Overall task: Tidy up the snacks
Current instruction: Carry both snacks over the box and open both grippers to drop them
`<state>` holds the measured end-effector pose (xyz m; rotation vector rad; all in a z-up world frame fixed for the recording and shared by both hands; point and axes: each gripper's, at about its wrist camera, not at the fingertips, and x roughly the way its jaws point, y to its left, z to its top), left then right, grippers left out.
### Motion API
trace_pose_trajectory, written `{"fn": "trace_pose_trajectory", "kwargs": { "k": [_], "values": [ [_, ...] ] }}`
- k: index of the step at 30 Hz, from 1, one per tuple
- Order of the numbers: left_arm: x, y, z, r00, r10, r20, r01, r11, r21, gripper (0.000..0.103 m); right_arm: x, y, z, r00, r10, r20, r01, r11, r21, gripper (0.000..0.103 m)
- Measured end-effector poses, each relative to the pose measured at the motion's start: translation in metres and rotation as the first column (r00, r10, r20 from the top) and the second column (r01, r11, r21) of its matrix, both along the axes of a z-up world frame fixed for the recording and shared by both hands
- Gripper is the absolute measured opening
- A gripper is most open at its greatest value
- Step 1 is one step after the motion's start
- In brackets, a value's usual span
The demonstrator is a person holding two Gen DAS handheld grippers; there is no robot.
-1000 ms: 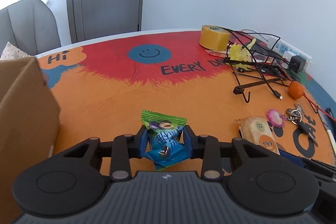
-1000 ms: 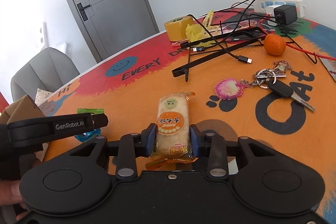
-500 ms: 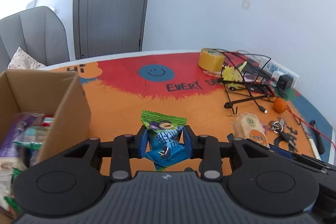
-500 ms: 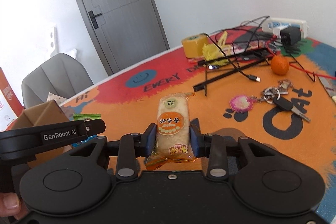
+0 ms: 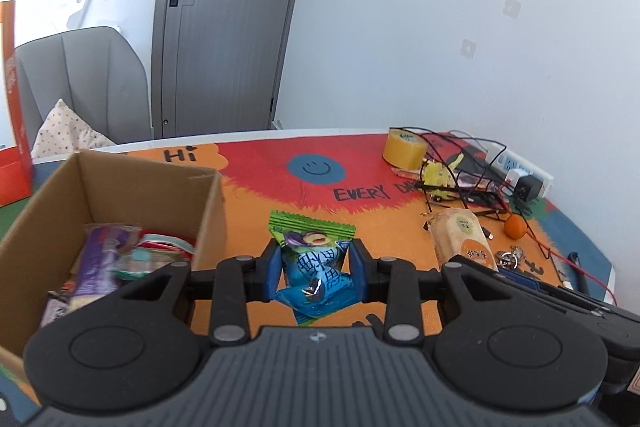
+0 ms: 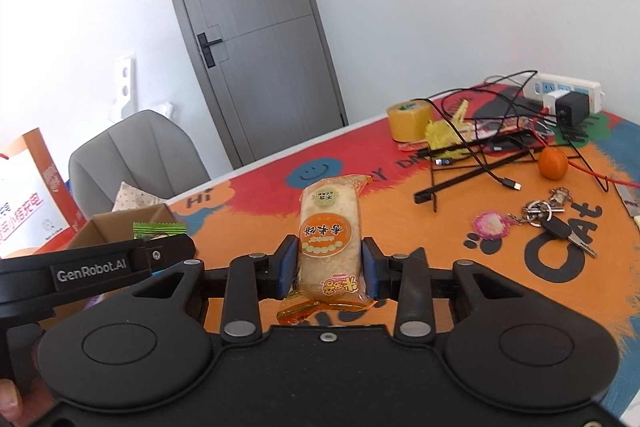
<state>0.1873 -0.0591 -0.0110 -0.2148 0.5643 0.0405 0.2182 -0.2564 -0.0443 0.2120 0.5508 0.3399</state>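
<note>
My left gripper [image 5: 316, 269] is shut on a blue and green snack packet [image 5: 314, 267], held above the orange table mat. An open cardboard box [image 5: 52, 227] with several snack packs inside stands just left of it. My right gripper [image 6: 329, 269] is shut on an orange rice cracker pack [image 6: 330, 239], lifted off the table. In the left wrist view that cracker pack [image 5: 460, 233] shows at the right. In the right wrist view the left gripper's side [image 6: 100, 265] crosses the lower left, with the packet's green edge [image 6: 159, 228] and the box [image 6: 124, 227] behind it.
The far right of the round table holds a yellow tape roll [image 5: 403, 149], a black wire stand with cables [image 6: 476, 163], a power strip [image 6: 568, 93], an orange fruit [image 6: 552, 164] and keys [image 6: 552, 219]. A grey chair [image 6: 128, 155] and an orange paper bag [image 6: 28, 195] stand at the left.
Both grippers have risen with their packs still held. The left one has shifted left, so the box's open inside with its snacks has come into view.
</note>
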Motion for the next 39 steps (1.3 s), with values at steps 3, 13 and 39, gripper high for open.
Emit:
{"fn": "trace_pose_trajectory", "kwargs": {
  "k": [3,13,39],
  "values": [
    [-0.011,0.009,0.006,1.0,0.012,0.014,-0.011,1.0,-0.008,0.034,-0.007,0.008,0.006,1.0,0.011,0.013,-0.011,1.0,-0.002,0.035],
    [-0.042,0.041,0.021,0.997,0.05,0.054,-0.048,0.999,-0.025,0.034,-0.026,0.03,0.026,0.998,0.043,0.054,-0.043,0.999,-0.013,0.035],
    [-0.048,0.132,0.007,0.983,0.183,0.018,-0.182,0.981,-0.064,0.035,-0.023,0.106,0.031,0.983,0.171,0.062,-0.171,0.985,-0.008,0.035]
  ]
}}
